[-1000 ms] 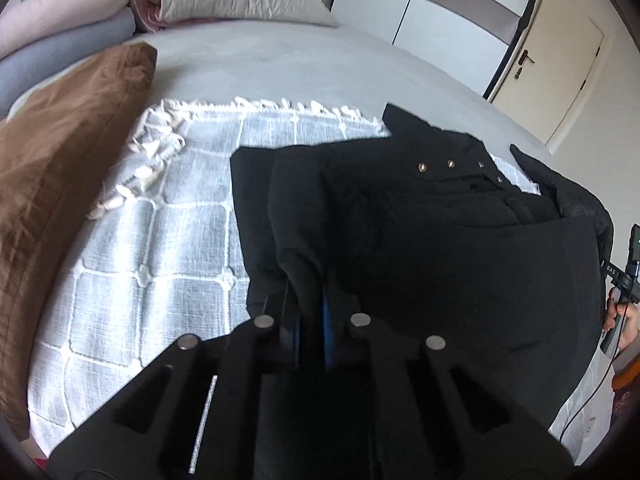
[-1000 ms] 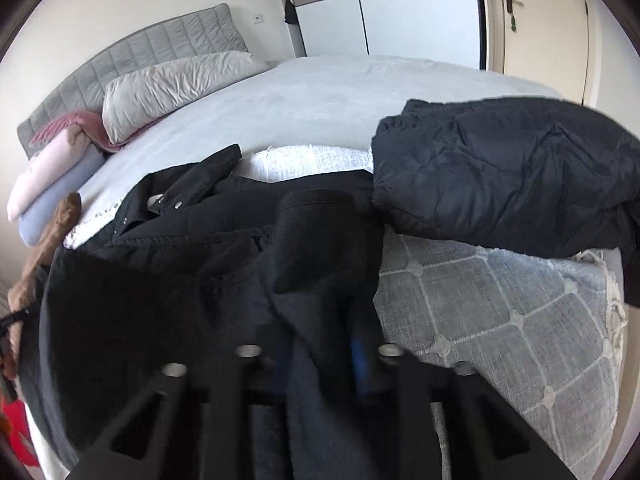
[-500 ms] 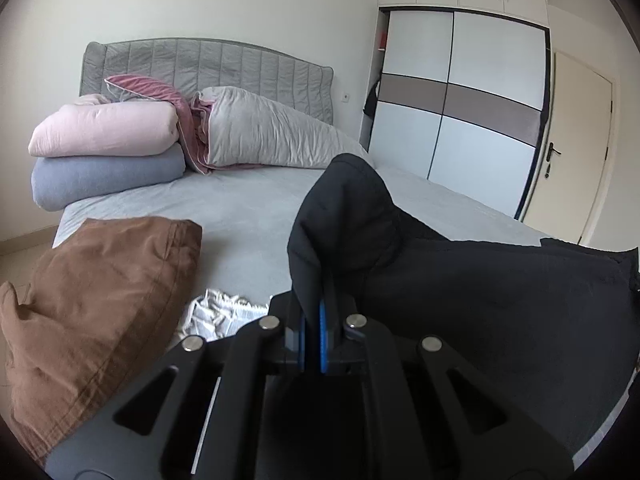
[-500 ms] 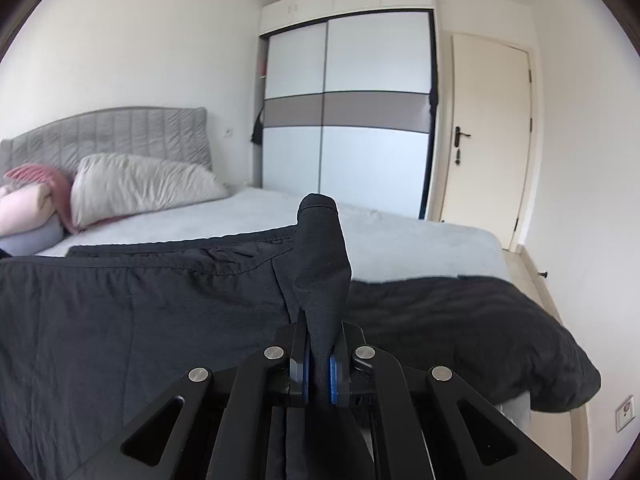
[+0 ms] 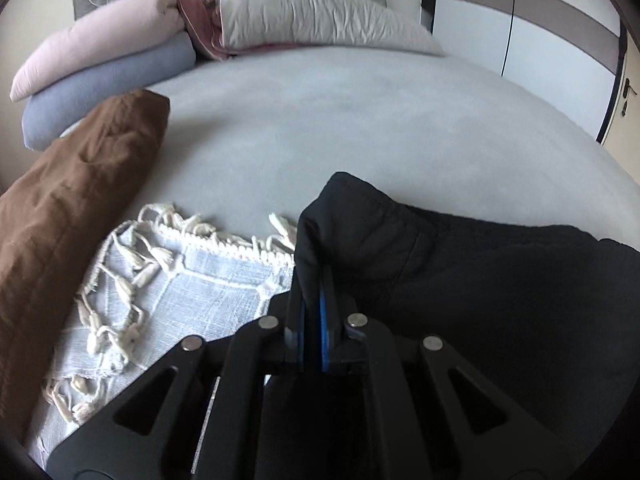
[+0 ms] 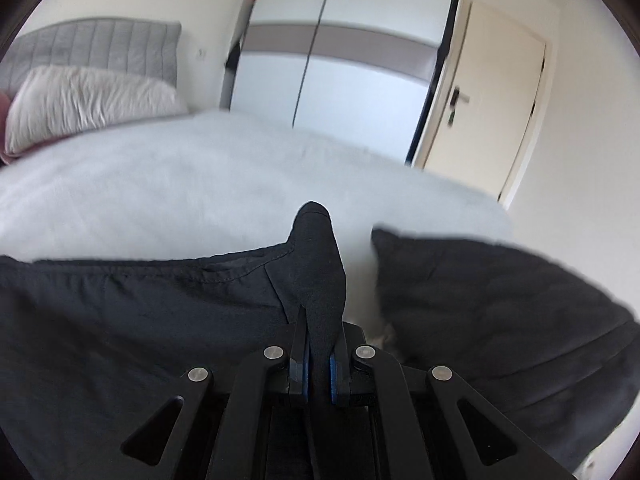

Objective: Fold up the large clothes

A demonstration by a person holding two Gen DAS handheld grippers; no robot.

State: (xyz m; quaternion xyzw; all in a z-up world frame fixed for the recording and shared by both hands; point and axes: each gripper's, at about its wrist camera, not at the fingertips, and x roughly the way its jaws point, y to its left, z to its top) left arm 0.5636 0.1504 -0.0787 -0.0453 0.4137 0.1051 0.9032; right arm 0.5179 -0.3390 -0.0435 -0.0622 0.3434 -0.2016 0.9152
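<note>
A large black coat is stretched across the bed between both grippers. My left gripper is shut on its left corner, which bunches up above the blue pads, just past the fringed edge of a pale checked throw. In the right wrist view my right gripper is shut on the coat's other corner, a peak of black cloth standing up between the pads. The coat's lower part is hidden under the gripper bodies.
A second dark garment lies folded to the right of the coat. A brown cushion lies on the bed's left side. Rolled pink and blue bedding and a grey pillow are at the headboard. Wardrobe and door stand beyond.
Both grippers lifted the coat's edge off the bed, carried it away from me toward the headboard and came down again; the coat's collar and snaps are now covered.
</note>
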